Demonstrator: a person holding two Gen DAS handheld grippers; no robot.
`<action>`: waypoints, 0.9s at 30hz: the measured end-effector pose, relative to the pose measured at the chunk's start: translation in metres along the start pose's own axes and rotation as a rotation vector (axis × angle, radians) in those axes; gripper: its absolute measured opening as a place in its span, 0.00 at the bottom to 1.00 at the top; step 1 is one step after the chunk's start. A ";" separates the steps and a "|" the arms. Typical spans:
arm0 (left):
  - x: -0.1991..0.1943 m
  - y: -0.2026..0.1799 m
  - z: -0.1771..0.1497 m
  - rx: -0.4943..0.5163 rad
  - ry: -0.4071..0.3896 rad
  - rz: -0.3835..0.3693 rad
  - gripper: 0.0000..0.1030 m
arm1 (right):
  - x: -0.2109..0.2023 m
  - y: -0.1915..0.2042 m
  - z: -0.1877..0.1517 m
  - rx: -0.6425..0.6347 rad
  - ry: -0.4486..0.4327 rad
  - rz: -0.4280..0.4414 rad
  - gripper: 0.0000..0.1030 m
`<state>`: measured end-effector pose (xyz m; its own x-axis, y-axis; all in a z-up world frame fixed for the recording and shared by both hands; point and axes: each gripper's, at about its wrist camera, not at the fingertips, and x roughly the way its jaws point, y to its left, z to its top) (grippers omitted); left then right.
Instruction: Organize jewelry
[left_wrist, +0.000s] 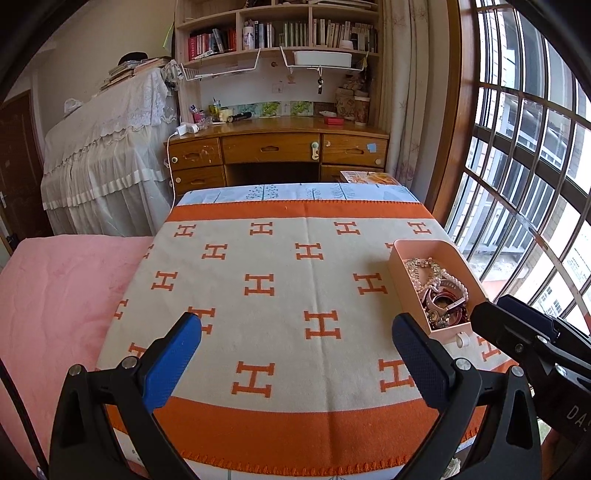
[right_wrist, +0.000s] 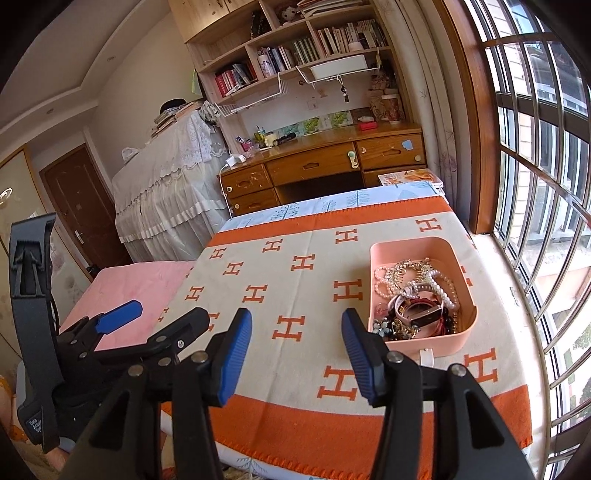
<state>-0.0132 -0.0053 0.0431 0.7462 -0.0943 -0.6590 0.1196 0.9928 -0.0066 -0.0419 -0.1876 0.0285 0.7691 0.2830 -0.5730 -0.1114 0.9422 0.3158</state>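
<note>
A pink box (right_wrist: 421, 341) (left_wrist: 406, 286) sits at the right side of an orange and cream blanket with H marks (left_wrist: 280, 295) (right_wrist: 295, 295). It holds a heap of jewelry (right_wrist: 415, 295) (left_wrist: 439, 291): pearl strands, bracelets, a watch. My left gripper (left_wrist: 297, 341) is open and empty over the blanket's near middle. My right gripper (right_wrist: 297, 332) is open and empty, just left of the box's near end. The right gripper also shows at the right of the left wrist view (left_wrist: 524, 328).
A pink sheet (left_wrist: 55, 302) lies left of the blanket. A wooden desk (left_wrist: 277, 147) with shelves stands beyond the far edge. A barred window (right_wrist: 546, 206) runs along the right side. A cloth-covered piece of furniture (left_wrist: 107, 166) stands at the back left.
</note>
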 end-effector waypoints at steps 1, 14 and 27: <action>0.000 0.000 0.000 0.000 0.000 0.001 0.99 | 0.000 0.000 0.000 0.000 0.000 -0.001 0.50; -0.005 0.001 -0.002 -0.005 -0.015 0.009 0.99 | 0.000 0.002 -0.004 -0.015 0.008 -0.001 0.50; -0.007 0.004 -0.003 -0.010 -0.021 0.017 0.99 | 0.001 0.008 -0.005 -0.025 0.010 -0.001 0.50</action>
<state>-0.0198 -0.0004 0.0457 0.7615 -0.0789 -0.6434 0.1002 0.9950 -0.0033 -0.0450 -0.1784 0.0265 0.7627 0.2838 -0.5811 -0.1263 0.9467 0.2965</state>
